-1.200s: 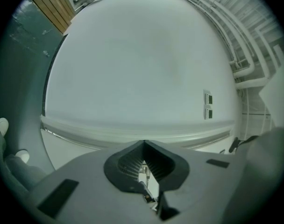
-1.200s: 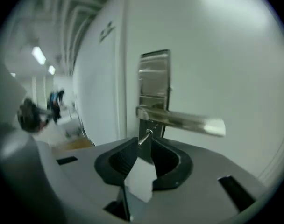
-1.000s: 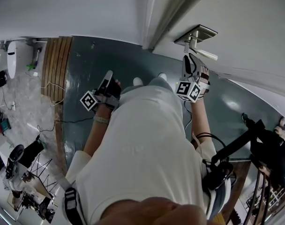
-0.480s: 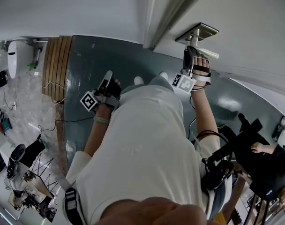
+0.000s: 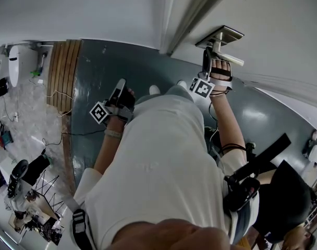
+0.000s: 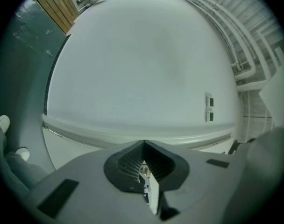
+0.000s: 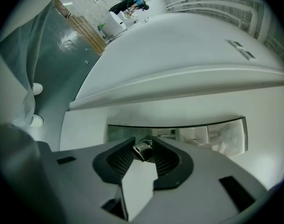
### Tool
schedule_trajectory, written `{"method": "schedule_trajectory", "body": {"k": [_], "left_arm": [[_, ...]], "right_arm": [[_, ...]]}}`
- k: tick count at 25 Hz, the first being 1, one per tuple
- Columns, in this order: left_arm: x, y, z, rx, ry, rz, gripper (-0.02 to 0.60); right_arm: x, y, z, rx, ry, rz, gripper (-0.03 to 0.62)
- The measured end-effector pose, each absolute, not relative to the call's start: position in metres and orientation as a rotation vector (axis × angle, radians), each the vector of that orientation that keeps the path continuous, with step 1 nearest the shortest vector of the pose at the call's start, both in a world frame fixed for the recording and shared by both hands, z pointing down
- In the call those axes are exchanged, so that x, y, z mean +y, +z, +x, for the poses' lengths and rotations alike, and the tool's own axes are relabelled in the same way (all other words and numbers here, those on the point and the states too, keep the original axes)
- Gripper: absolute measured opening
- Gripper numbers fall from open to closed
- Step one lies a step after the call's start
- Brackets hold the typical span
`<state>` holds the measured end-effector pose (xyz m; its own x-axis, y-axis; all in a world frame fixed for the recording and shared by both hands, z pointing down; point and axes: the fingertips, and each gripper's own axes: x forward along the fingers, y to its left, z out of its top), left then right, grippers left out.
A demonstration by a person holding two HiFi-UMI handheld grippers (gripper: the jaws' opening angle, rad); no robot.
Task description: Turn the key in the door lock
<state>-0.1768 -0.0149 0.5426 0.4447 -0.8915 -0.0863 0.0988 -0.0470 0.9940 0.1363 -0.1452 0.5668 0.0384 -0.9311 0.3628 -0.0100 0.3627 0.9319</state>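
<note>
Found silver metal key (image 7: 141, 149) loose between right tongs (image 7: 143, 139) just opened, left tongs (image 6: 144, 144) clenched empty; judged light, rigid, slick, best pinched across flat head.

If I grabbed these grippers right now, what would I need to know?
Left gripper: shut, empty, facing the white wall.
Right gripper: jaws have just been opening, now apart; the key sits between them, in the shiny lock plate by the door handle.
Done: key reached.
Left: can't tell whether the key got turned; re-grip and turn if not.
</note>
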Motion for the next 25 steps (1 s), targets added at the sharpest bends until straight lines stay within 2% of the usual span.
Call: {"method": "schedule_trajectory", "body": {"k": [25], "left_arm": [[-0.015, 0.54, -0.187, -0.782, -0.962, 1.387, 0.008]], "right_arm": [[-0.147, 0.552, 0.136, -1.755, -0.455, 1.379, 0.115]]}}
